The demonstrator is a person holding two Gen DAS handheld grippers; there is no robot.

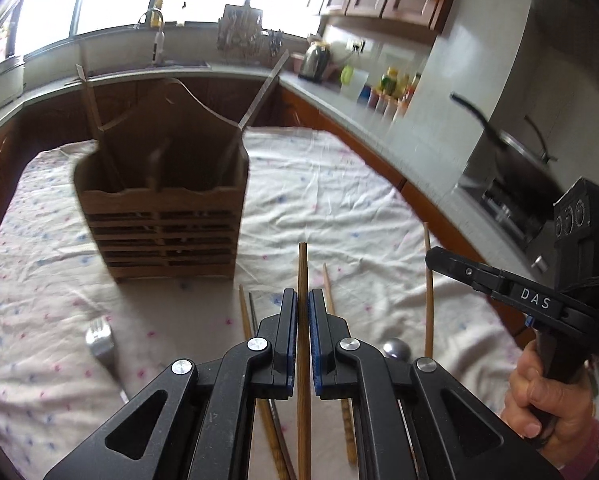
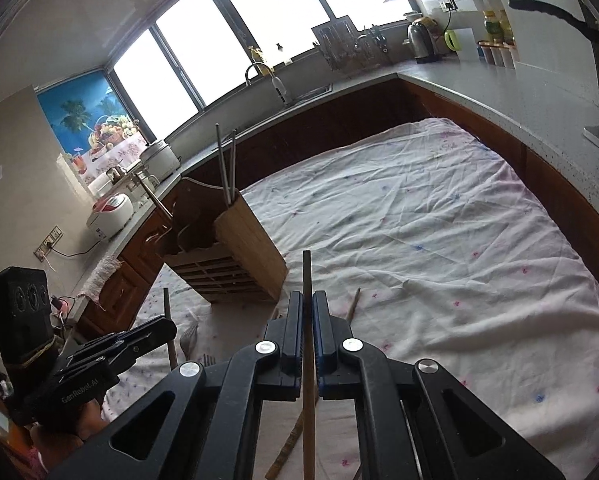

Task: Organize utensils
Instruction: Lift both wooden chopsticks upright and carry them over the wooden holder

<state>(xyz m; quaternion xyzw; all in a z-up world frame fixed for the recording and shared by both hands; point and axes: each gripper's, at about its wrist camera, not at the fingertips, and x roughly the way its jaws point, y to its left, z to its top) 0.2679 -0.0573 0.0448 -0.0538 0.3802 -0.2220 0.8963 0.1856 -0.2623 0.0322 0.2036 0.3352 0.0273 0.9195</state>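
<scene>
Two chopsticks pinched, holder ahead.
Left gripper (image 1: pixel 303 312) clamps a chopstick (image 1: pixel 302 268); right gripper (image 2: pixel 307 316) clamps another (image 2: pixel 307 276). Thin grips could pivot or slip before reaching the holder (image 1: pixel 161 216) beyond, or snag chopsticks already standing inside.

Matte black two-finger left gripper (image 1: pixel 303 300) with blue pads and silver pivot screws. Matching black right gripper (image 2: pixel 308 304); its side bears white "DAS" lettering, a green indicator light and cabling. Hand (image 1: pixel 547 404) with pink sleeve cuff.
</scene>
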